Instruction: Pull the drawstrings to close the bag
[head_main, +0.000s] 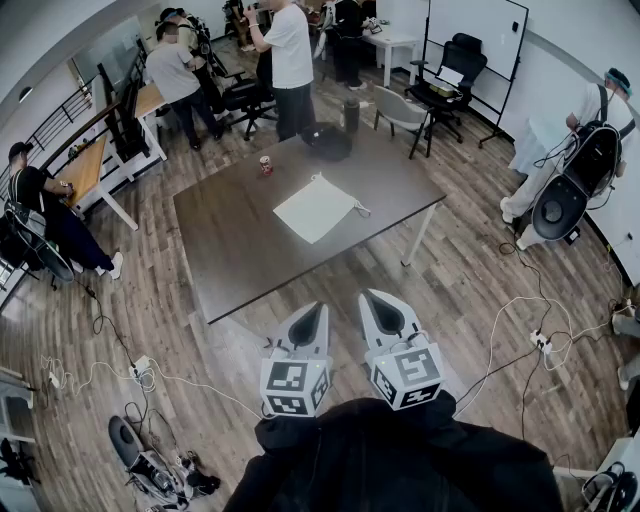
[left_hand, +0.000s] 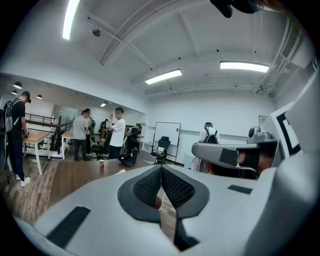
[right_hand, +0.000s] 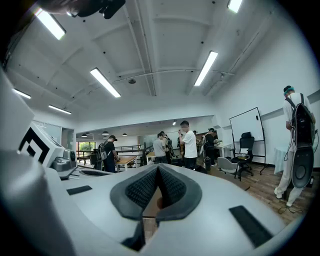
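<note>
The white drawstring bag (head_main: 314, 208) is lying flat near the middle of the dark table (head_main: 230, 250), turned at a slant to the table's edges. Its drawstring (head_main: 358, 209) is trailing loose off the corner that is pointing toward the right of the head view. A small red can (head_main: 265, 166) is standing on the table beyond the bag, well apart from it, and a black rounded object (head_main: 327, 141) is sitting at the table's far end.

Both grippers are hanging short of the table's near edge, over the wood floor (head_main: 470, 290), side by side and well apart from the bag. The left gripper (head_main: 316, 308) is holding its 2 jaws pressed together. In its own view the black ribbed pads (left_hand: 145, 187) are meeting along a thin line, with nothing gripped between them. The right gripper (head_main: 369, 296) is doing the same: its pads (right_hand: 141, 189) are lying against each other, empty. Their 2 marker cubes are facing up toward the head camera, just above the person's dark sleeves.

Around the table the room is busy. A person in a white shirt (head_main: 290, 45) is standing just past the far end among others, a person with a backpack (head_main: 585, 150) is standing by the right wall, and another person (head_main: 40, 200) is leaning at a wooden desk on the left. White cables (head_main: 510, 310) are snaking over the floor to the right of the grippers, and a whiteboard (head_main: 475, 30) is standing against the far wall.
</note>
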